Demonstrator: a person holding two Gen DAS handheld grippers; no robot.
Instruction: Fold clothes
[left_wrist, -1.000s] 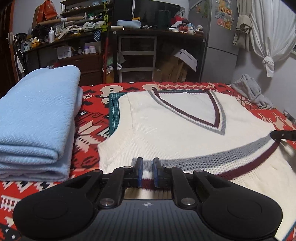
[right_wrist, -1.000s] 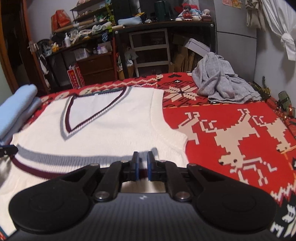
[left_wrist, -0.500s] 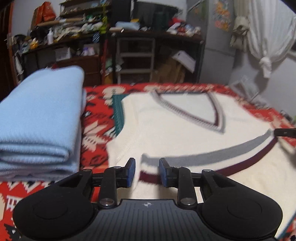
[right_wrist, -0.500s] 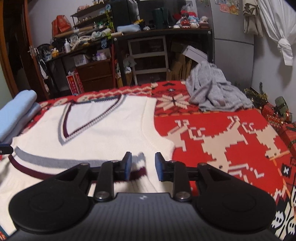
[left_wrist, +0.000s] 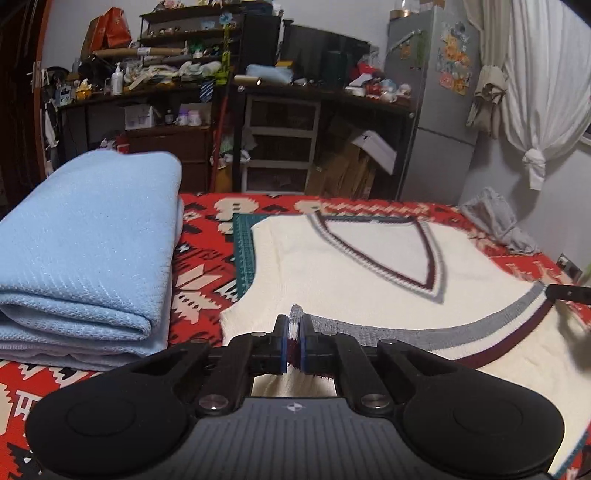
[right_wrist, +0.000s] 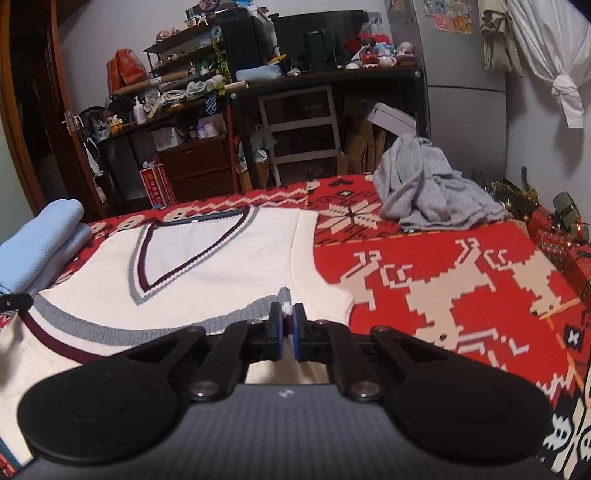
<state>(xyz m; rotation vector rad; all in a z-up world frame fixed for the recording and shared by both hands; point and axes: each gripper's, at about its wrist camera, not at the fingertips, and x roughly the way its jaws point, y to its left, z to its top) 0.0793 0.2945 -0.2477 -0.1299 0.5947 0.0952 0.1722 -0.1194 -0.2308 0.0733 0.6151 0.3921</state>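
Vest (left_wrist: 354, 266) flat, neckline toward shelves, striped hem folded up, pinched by left gripper (left_wrist: 294, 341) and right gripper (right_wrist: 286, 332).

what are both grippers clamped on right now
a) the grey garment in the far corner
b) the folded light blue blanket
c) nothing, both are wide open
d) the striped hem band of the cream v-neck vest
d: the left gripper and the right gripper each have just closed, pinching the grey and maroon striped hem of the cream vest; the blue blanket and grey garment lie untouched.
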